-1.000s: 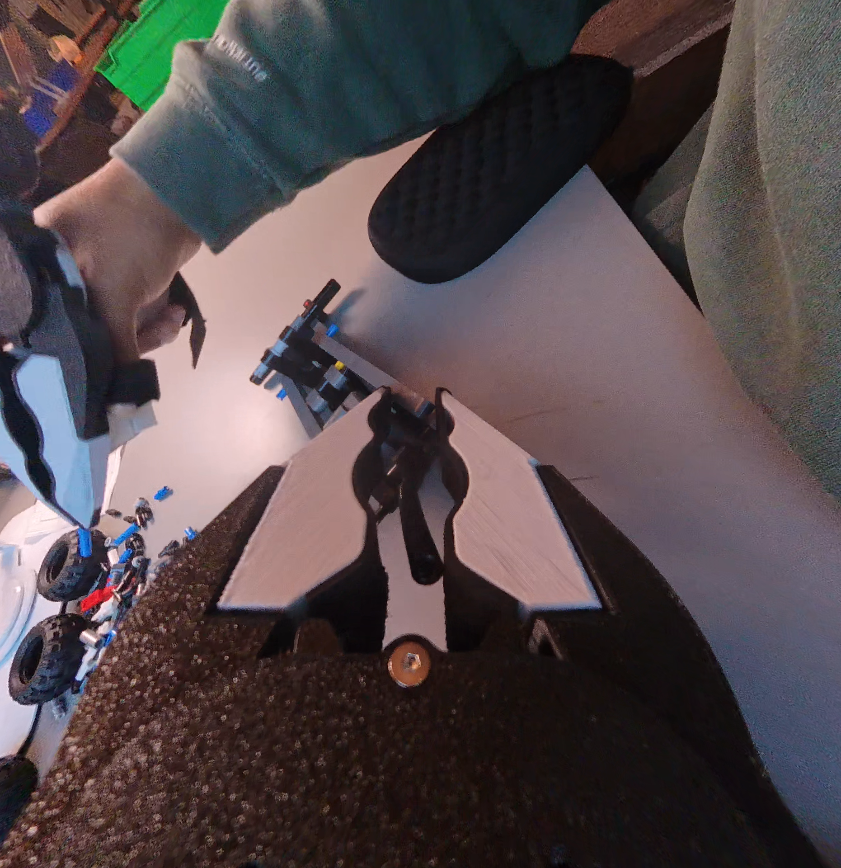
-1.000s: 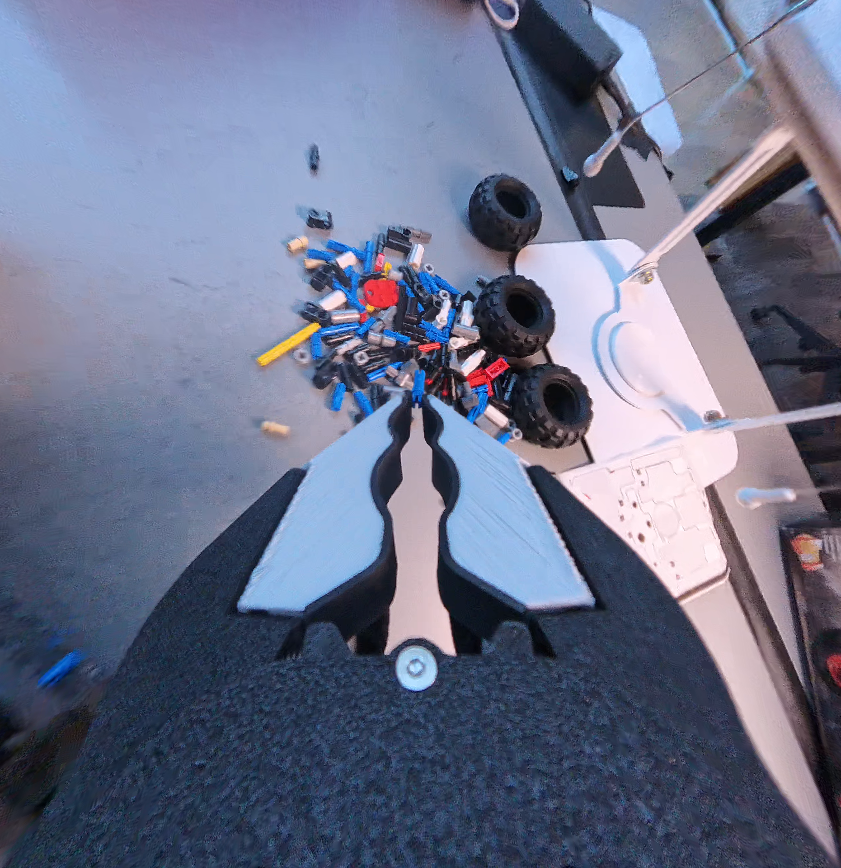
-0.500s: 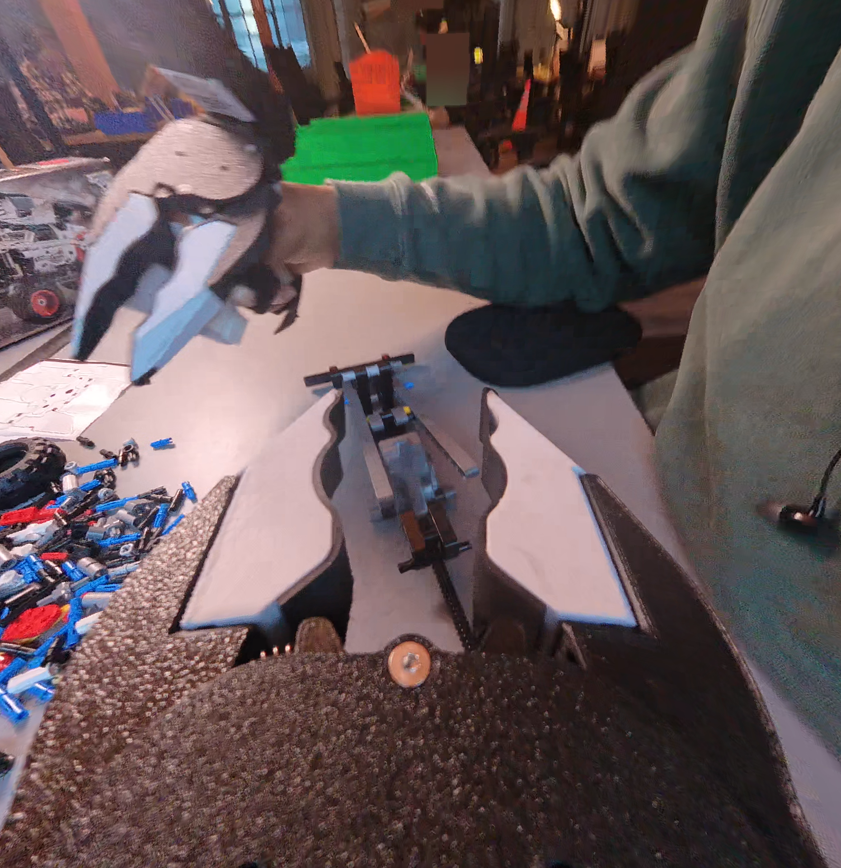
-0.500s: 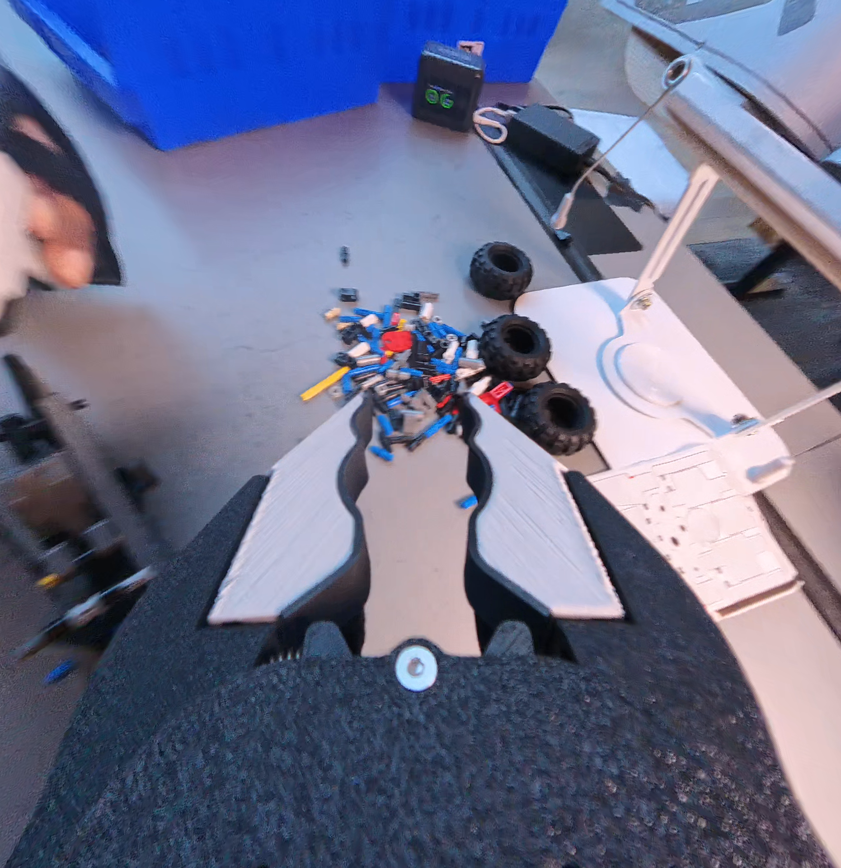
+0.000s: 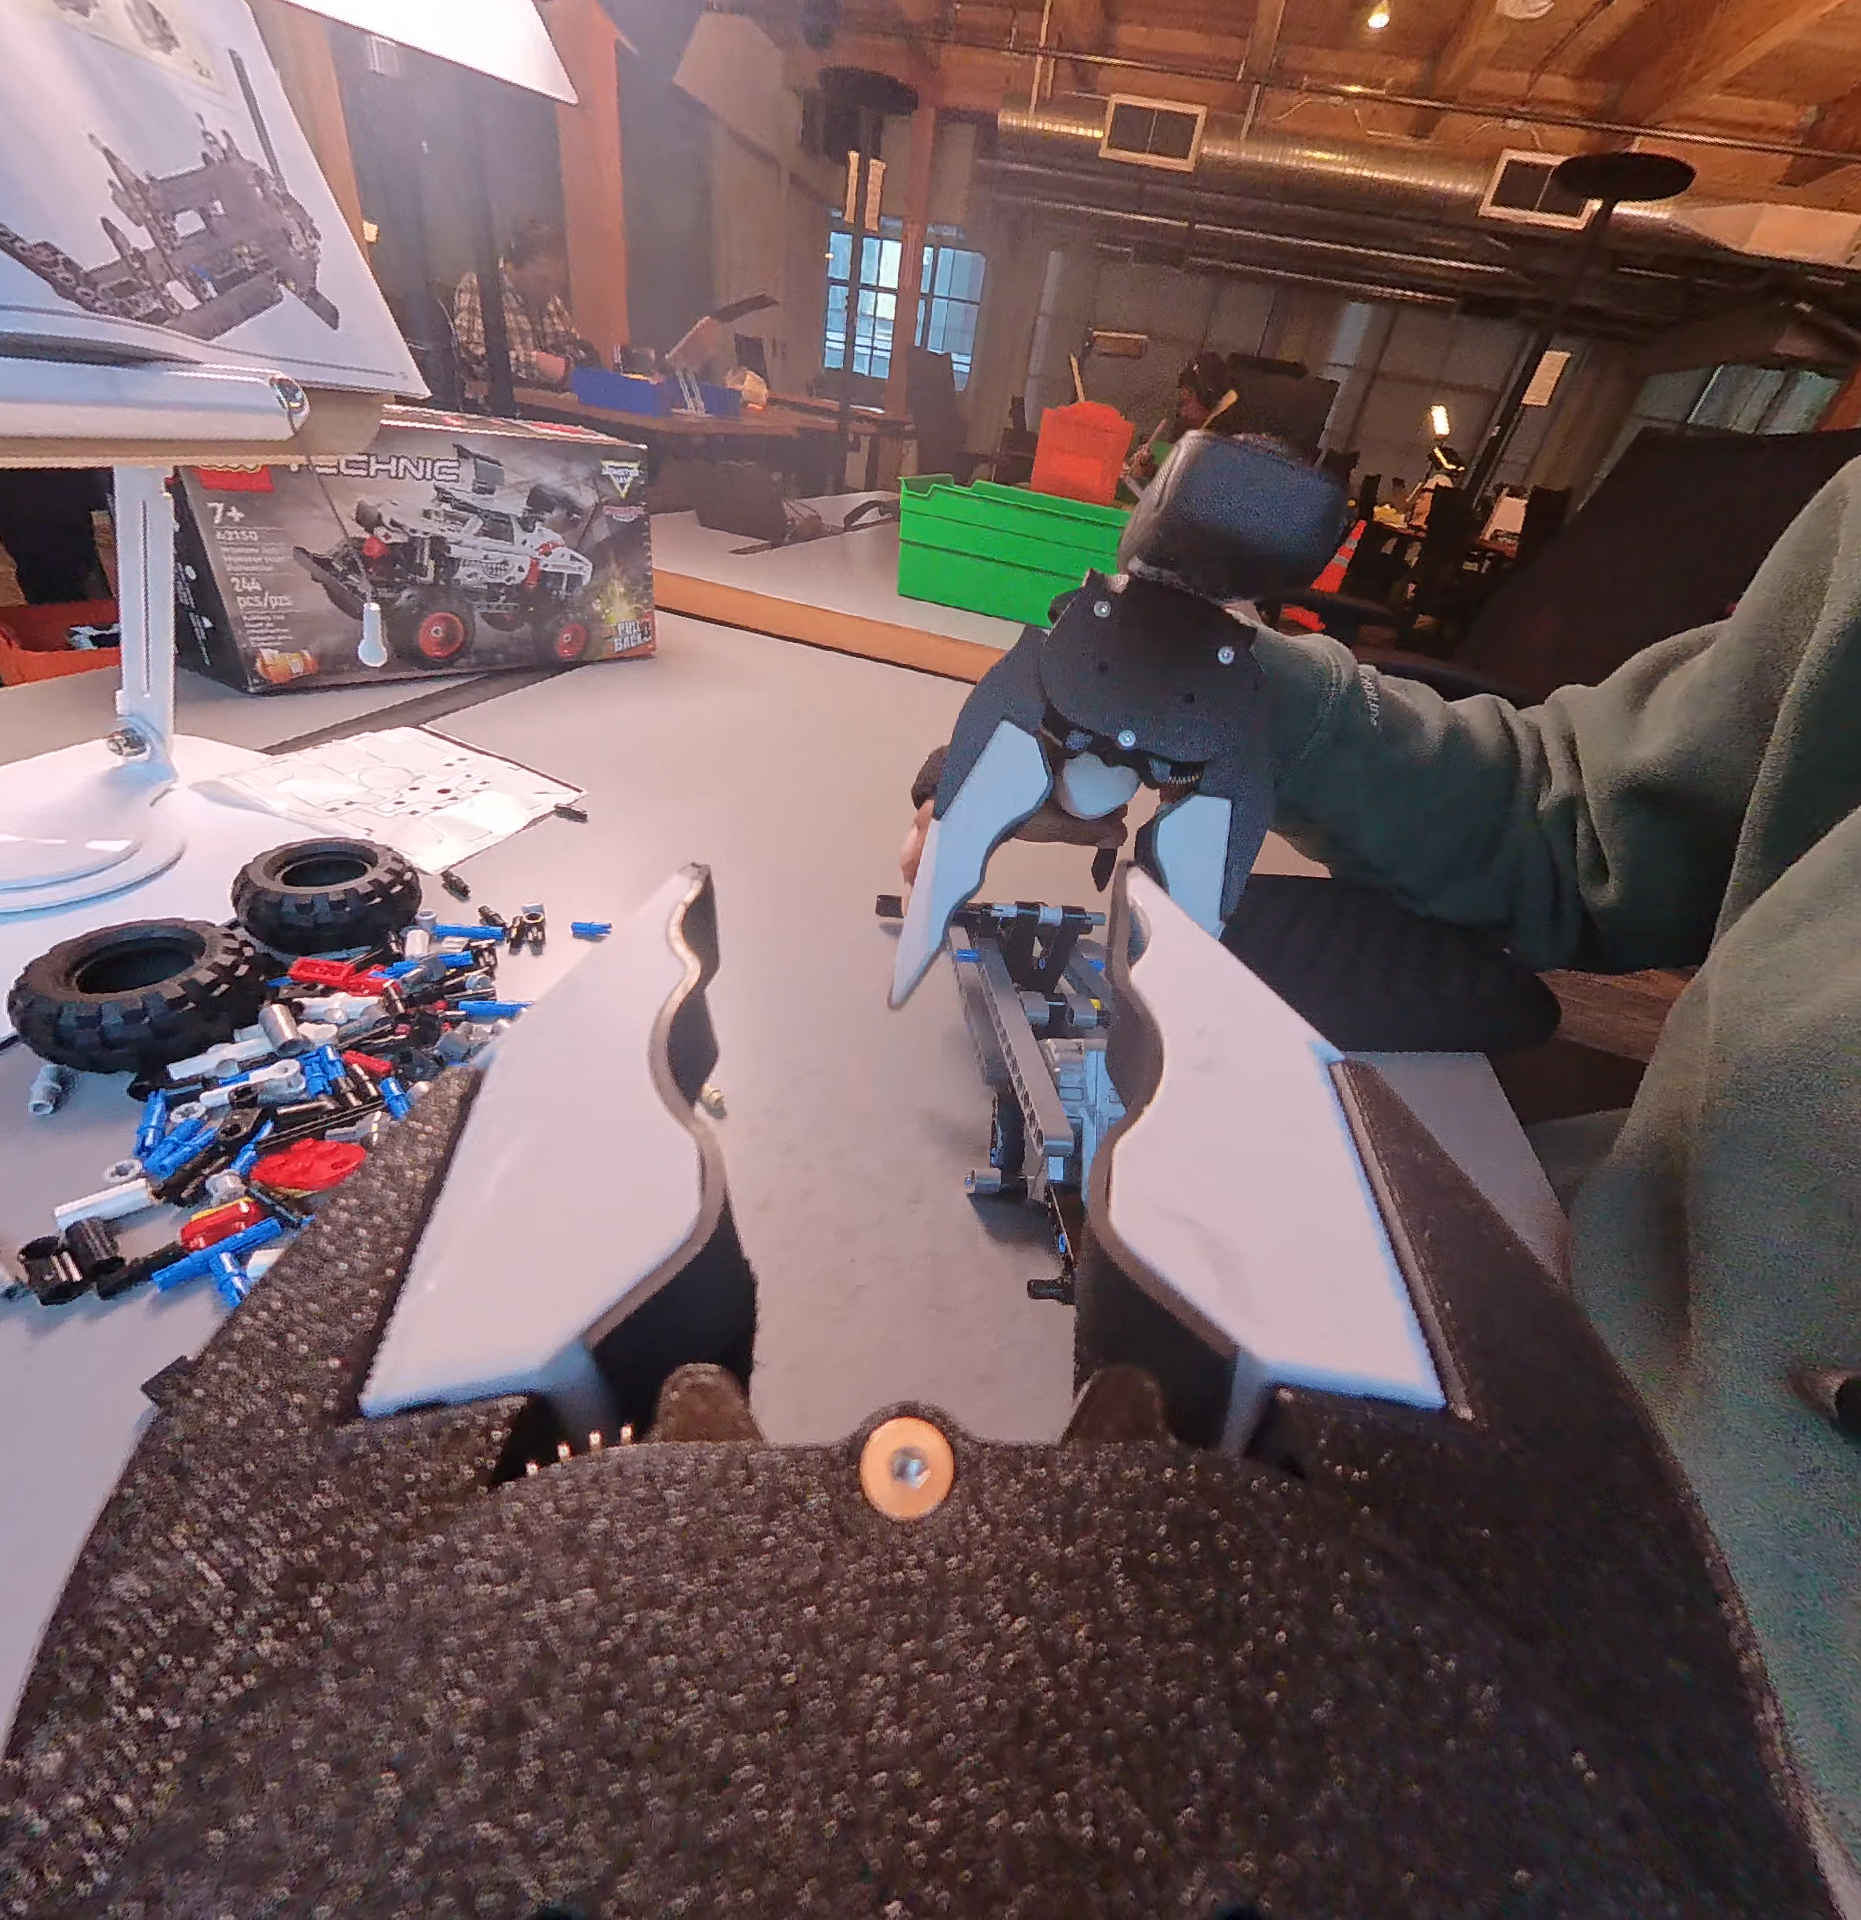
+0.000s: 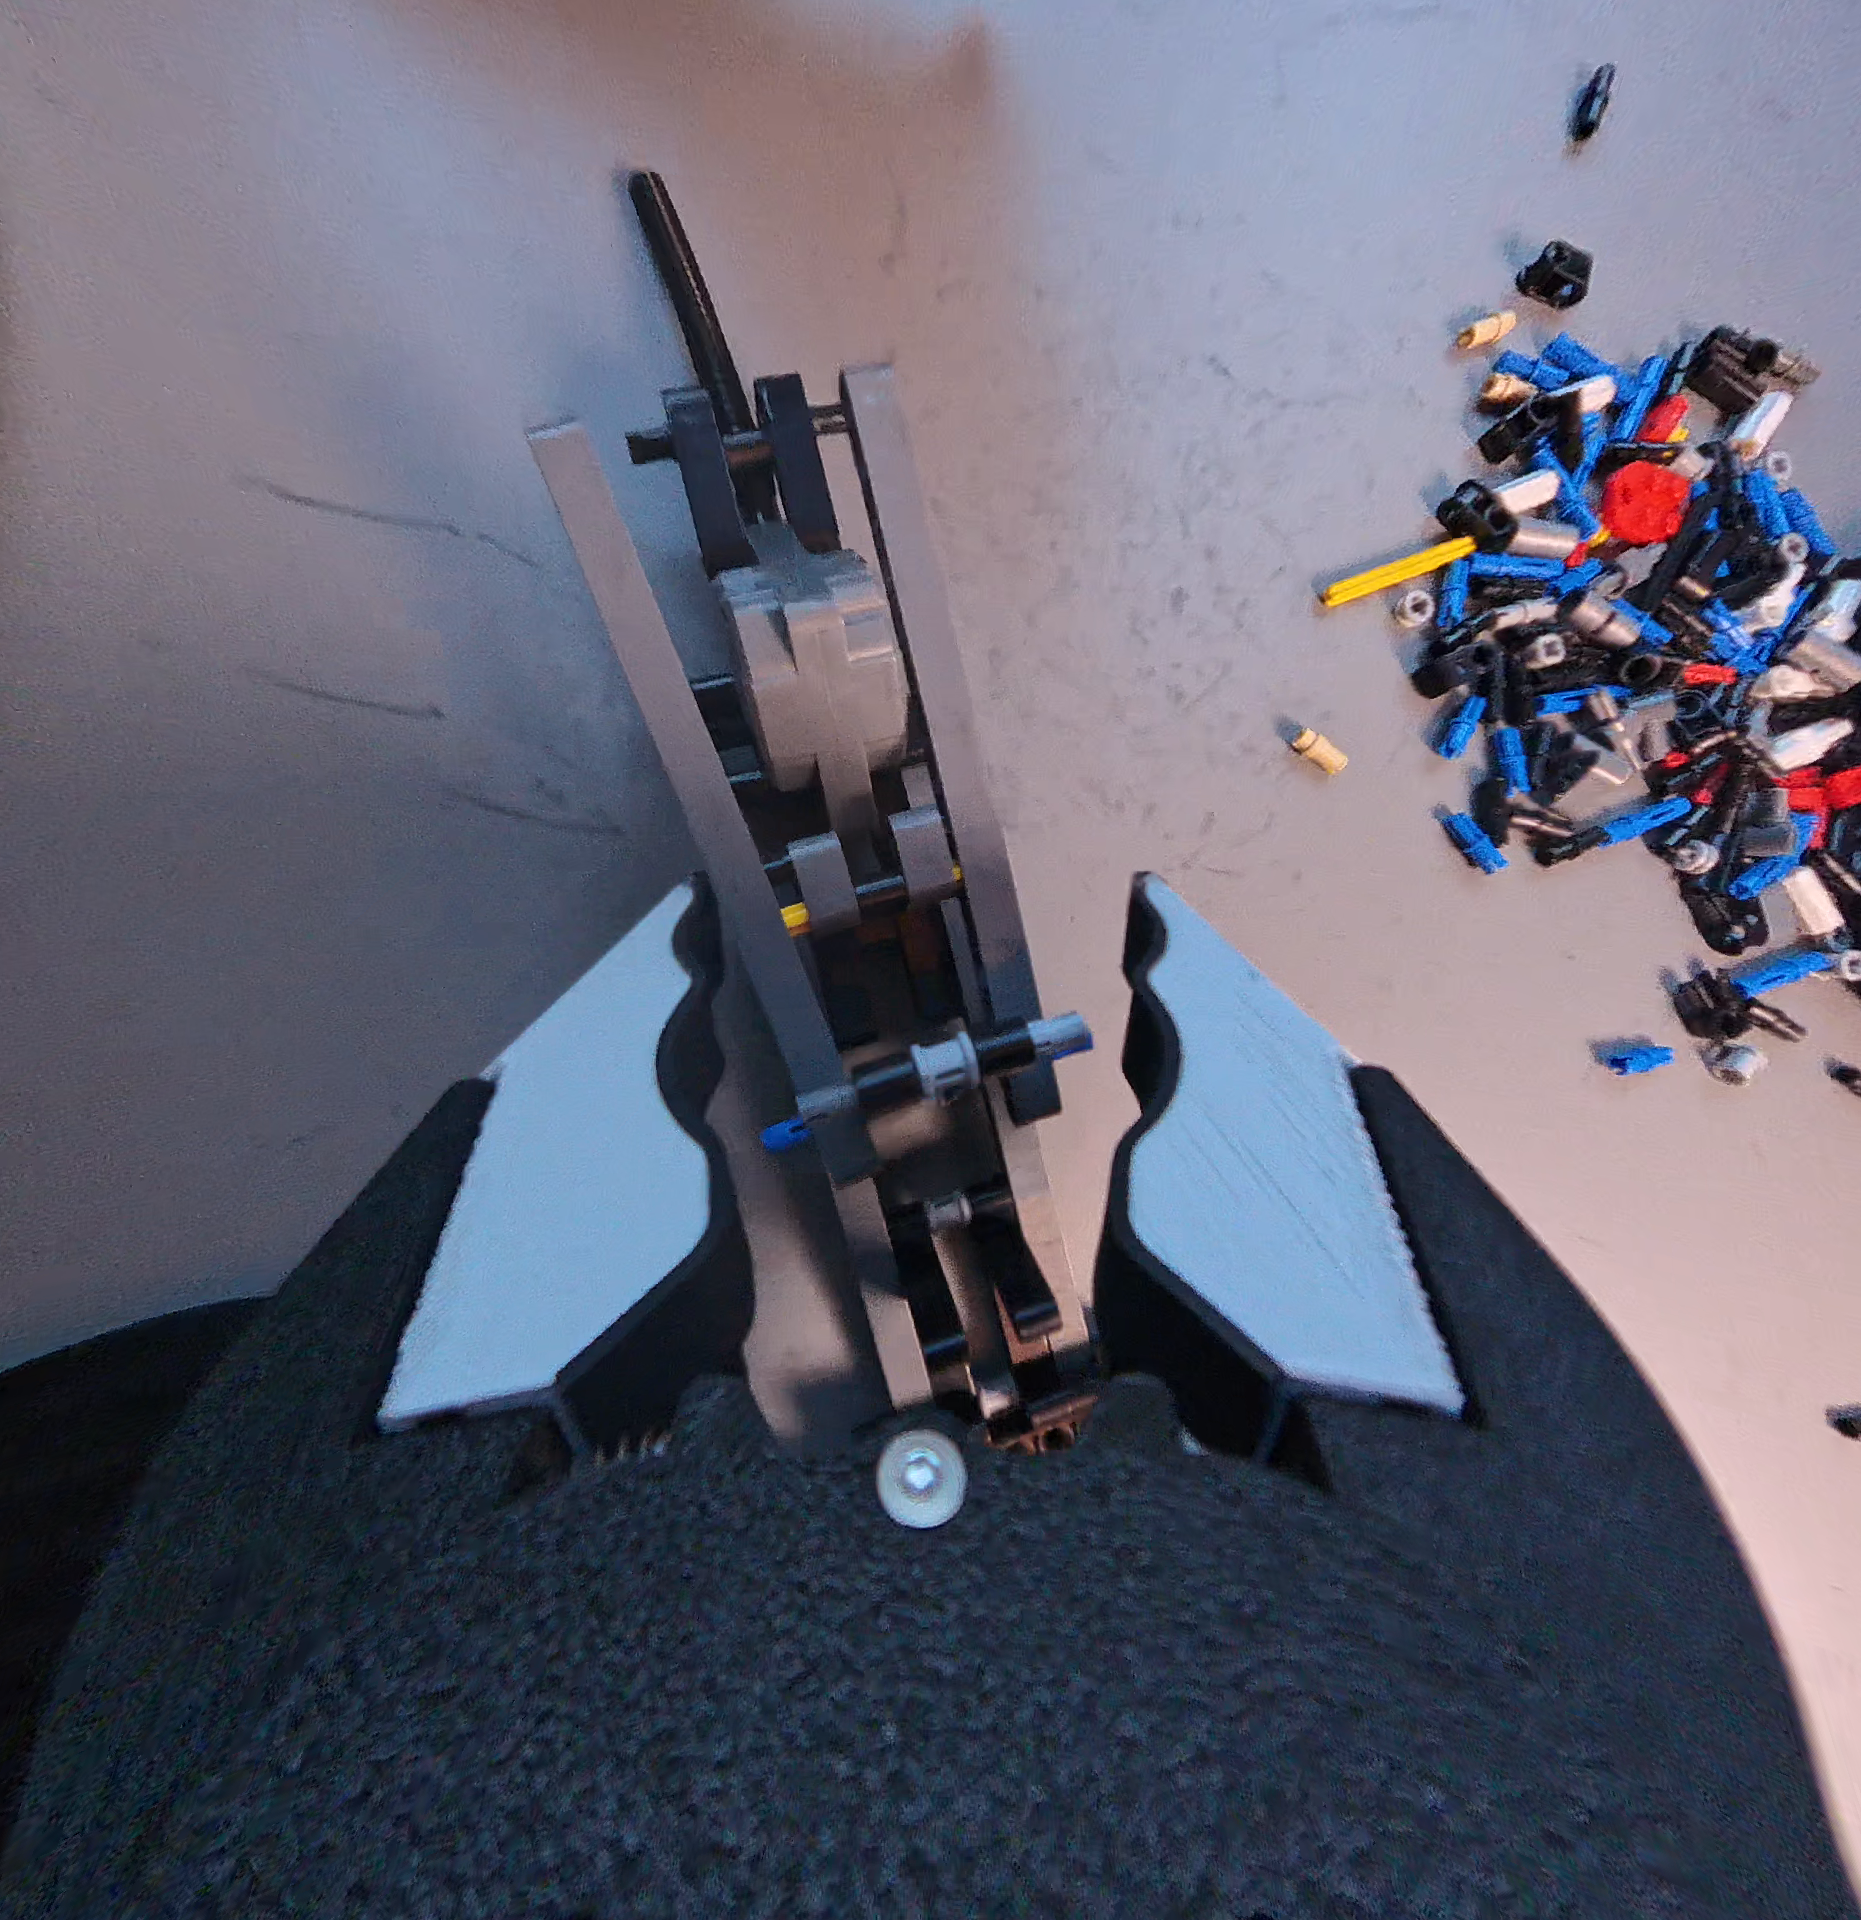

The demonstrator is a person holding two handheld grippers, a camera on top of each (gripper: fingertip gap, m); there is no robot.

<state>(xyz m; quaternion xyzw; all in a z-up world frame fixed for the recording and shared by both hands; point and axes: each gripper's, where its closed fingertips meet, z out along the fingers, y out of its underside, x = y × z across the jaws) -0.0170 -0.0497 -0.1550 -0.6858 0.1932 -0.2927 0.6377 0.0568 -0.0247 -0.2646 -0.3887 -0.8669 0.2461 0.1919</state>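
left tool [image 5: 905,914]: spread wide, holding nothing, above grey bench [image 5: 801,727]
right tool [image 6: 910,894]: spread, straddling long grey-black brick chassis [image 6: 822,727], not gripping

Two black tyres [image 5: 323,909] lie by one heap of small loose parts [image 5: 271,1081] (too many to count). One grey chassis [image 6: 832,790], one printed box [image 5: 412,566], and one green bin [image 5: 999,551] make up the remainder.

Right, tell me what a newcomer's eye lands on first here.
The grey and black chassis lying on the table, with the open right tool straddling its near end. Then the bright pile of parts and two tyres to the left, ahead of the open, empty left tool.
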